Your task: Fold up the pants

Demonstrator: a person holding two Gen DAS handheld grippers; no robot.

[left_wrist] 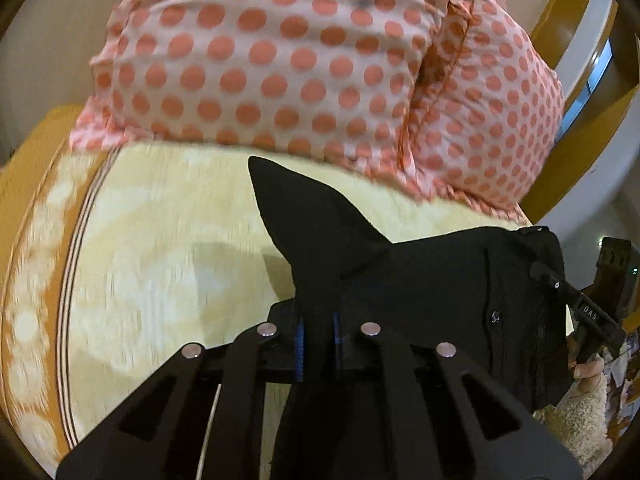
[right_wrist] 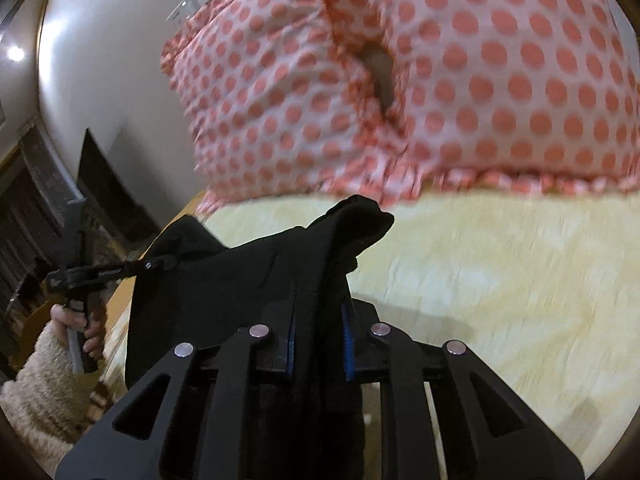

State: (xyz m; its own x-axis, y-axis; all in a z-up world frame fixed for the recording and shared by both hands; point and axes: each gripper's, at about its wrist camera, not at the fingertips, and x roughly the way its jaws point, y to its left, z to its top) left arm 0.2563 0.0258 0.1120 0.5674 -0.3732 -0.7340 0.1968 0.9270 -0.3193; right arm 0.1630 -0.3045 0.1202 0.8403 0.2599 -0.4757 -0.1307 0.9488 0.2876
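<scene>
The black pants (left_wrist: 420, 280) hang stretched between both grippers above a yellow bedspread (left_wrist: 168, 248). My left gripper (left_wrist: 318, 340) is shut on one end of the cloth, which bunches into a peak above the blue pads. My right gripper (right_wrist: 318, 340) is shut on the other end of the pants (right_wrist: 248, 280). In the left wrist view the right gripper (left_wrist: 548, 276) pinches the far edge at right. In the right wrist view the left gripper (right_wrist: 160, 262) pinches the far edge at left.
Two pillows with pink polka dots (left_wrist: 304, 60) (right_wrist: 460, 80) lie at the head of the bed. A wooden headboard (left_wrist: 560, 32) is behind them. An orange patterned bed border (left_wrist: 36, 280) runs at left. A dark cabinet (right_wrist: 36, 208) stands beside the bed.
</scene>
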